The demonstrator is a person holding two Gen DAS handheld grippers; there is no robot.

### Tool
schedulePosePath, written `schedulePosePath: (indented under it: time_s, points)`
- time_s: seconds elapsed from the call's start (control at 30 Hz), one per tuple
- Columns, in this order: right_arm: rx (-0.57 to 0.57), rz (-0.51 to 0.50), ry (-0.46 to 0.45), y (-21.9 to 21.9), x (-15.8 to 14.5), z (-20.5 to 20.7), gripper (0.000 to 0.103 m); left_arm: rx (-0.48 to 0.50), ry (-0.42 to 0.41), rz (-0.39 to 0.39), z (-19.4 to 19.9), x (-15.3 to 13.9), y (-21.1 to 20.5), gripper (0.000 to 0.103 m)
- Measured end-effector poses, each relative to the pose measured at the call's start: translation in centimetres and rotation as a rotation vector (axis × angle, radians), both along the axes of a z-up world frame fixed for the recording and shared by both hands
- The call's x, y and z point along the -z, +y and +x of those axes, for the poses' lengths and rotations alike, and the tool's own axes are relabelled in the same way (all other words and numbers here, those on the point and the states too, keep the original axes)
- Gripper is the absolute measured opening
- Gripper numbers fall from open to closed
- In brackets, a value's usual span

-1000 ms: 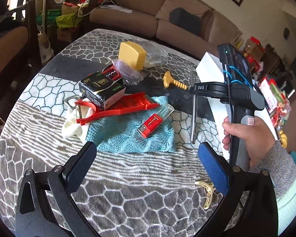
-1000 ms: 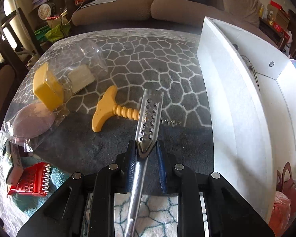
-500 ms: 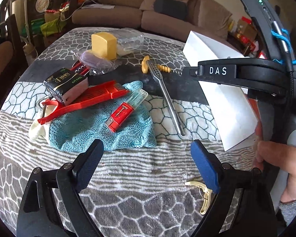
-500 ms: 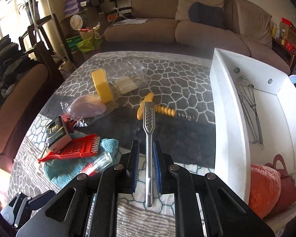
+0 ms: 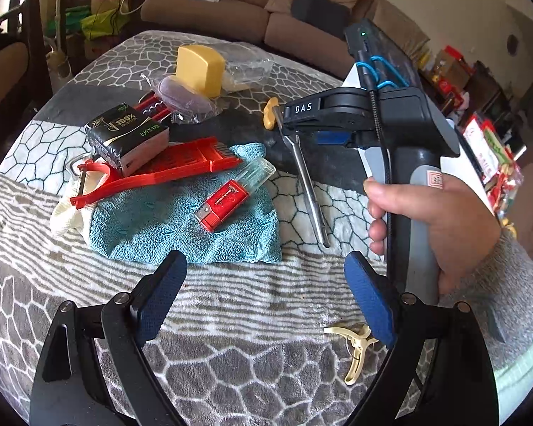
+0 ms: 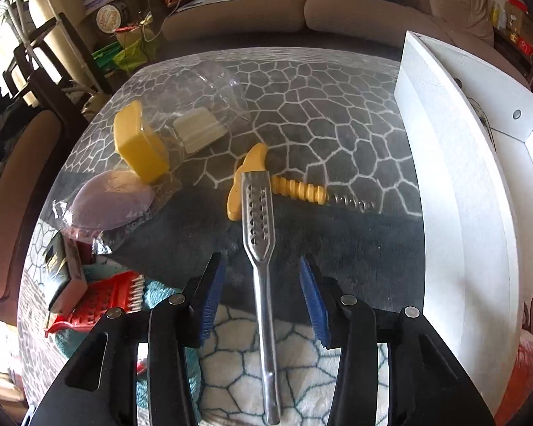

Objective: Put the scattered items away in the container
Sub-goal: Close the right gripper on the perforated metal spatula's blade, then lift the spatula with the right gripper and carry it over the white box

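A metal tool with a perforated head [image 6: 257, 209] lies flat on the patterned blanket, its head resting across the yellow corkscrew [image 6: 295, 190]. My right gripper [image 6: 260, 266] straddles its handle with the jaws opening; neither blue pad touches it. In the left wrist view the same tool [image 5: 309, 191] runs down from the right gripper [image 5: 302, 135], which a hand holds. The white container [image 6: 462, 177] stands just to the right. My left gripper [image 5: 263, 262] hangs open over the blanket's near side with nothing between its fingers.
On the teal cloth [image 5: 181, 227] lie a red item in a clear case [image 5: 227, 202], a red plastic grater [image 5: 181, 167] and a black pack [image 5: 128, 135]. A yellow block [image 6: 138, 145] and bagged purple item [image 6: 110, 202] sit behind. A cream clip [image 5: 355, 348] lies near my left gripper.
My right gripper was shut on the metal tool; its jaws have now parted and the tool rests on the blanket. The left gripper has drifted slightly closer to the cloth.
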State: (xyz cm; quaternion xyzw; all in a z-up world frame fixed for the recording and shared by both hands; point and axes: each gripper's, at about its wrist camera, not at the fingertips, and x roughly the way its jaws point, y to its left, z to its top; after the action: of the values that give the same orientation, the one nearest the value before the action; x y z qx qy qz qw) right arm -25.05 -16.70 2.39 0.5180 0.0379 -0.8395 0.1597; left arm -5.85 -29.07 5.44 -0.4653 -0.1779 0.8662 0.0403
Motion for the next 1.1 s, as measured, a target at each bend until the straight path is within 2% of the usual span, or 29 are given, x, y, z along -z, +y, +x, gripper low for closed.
schedulePosePath:
  time_s: [0.23,0.27,0.3,0.33,0.4,0.53,0.83,0.9,0.97,1.1]
  points:
    - [-0.032,0.033,-0.059,-1.0,2.8,-3.5,0.049,0.008,-0.003,0.005,-0.4,-0.1,-0.2,0.09]
    - [-0.043,0.053,-0.041,-1.2,2.8,-3.4,0.043,0.015,-0.006,0.0,-0.4,0.0,0.0,0.09]
    - [-0.062,0.064,-0.018,-1.4,2.7,-3.1,0.024,0.023,-0.011,-0.008,-0.5,0.1,0.3,0.09]
    - [-0.09,0.041,-0.022,-1.6,2.6,-2.9,0.022,0.03,-0.014,-0.015,-0.5,0.2,0.6,0.09]
    - [-0.085,0.083,-0.004,-1.8,2.3,-2.4,0.022,0.04,-0.015,-0.027,-0.5,0.3,1.0,0.09]
    - [-0.097,0.022,0.036,-1.0,0.0,-1.1,0.022,0.049,-0.012,-0.018,-0.6,0.3,1.3,0.09]
    - [-0.148,-0.151,0.111,2.1,-6.4,4.2,0.022,0.058,0.022,-0.067,-0.6,0.1,2.4,0.09]
    - [-0.157,-0.175,0.13,2.8,-7.4,5.6,0.022,0.079,0.05,-0.087,-0.5,0.1,2.9,0.088]
    - [-0.163,-0.2,0.132,3.3,-8.2,6.7,0.022,0.096,0.083,-0.068,-0.3,-0.1,3.3,0.088]
    - [-0.187,-0.225,0.144,4.0,-10.2,8.9,0.022,0.104,0.133,-0.098,0.0,-0.8,3.8,0.08]
